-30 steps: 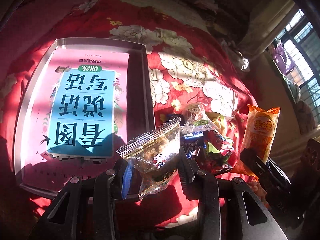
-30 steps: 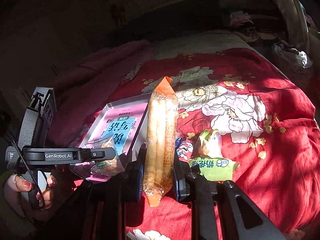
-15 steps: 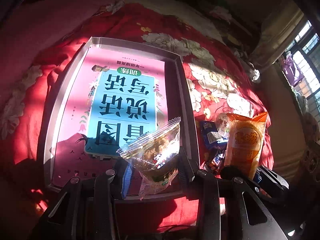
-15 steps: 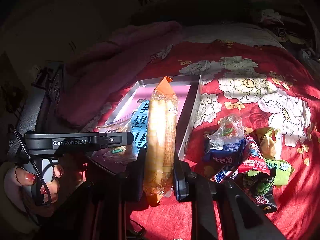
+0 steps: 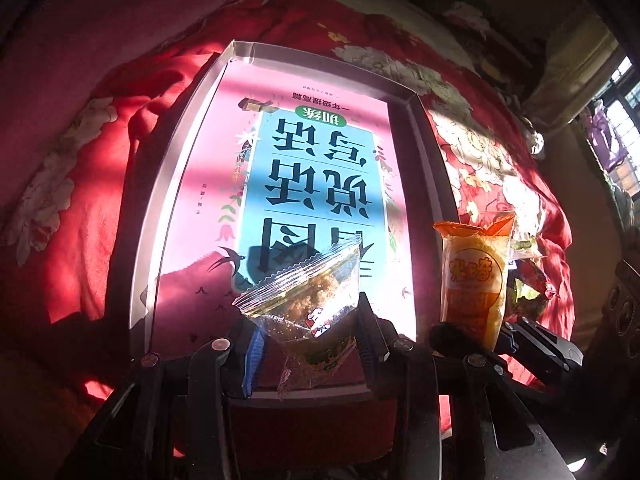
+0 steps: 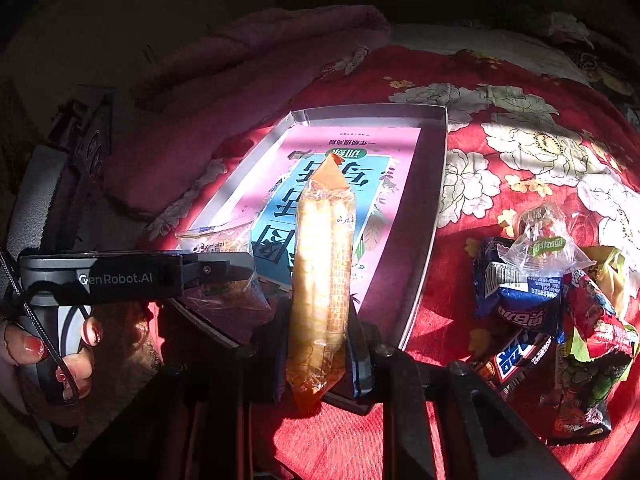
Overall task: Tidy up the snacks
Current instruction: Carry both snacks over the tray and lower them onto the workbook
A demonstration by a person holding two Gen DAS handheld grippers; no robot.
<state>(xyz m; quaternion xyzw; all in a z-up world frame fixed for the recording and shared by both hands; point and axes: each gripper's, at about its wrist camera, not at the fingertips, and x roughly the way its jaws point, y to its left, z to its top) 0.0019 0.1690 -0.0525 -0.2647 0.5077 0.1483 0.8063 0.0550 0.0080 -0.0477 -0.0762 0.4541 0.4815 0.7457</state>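
A shallow grey tray (image 5: 172,184) lies on the red flowered bedspread, with a pink and blue book (image 5: 320,168) flat in it. My left gripper (image 5: 306,334) is shut on a clear packet of brown crumbly snack (image 5: 312,300) and holds it above the tray's near end. My right gripper (image 6: 320,344) is shut on a long orange packet (image 6: 324,264), held upright over the tray's near right corner (image 6: 420,280). The orange packet also shows in the left wrist view (image 5: 474,276). The left gripper's arm with its clear packet shows in the right wrist view (image 6: 216,268).
A heap of loose snack packets (image 6: 552,300) lies on the bedspread to the right of the tray. A pink blanket (image 6: 208,92) is bunched behind and left of the tray. A window (image 5: 624,120) lies at the far right.
Both grippers have moved left with their packets, from over the snack heap to over the tray. The tray now fills the middle of both views.
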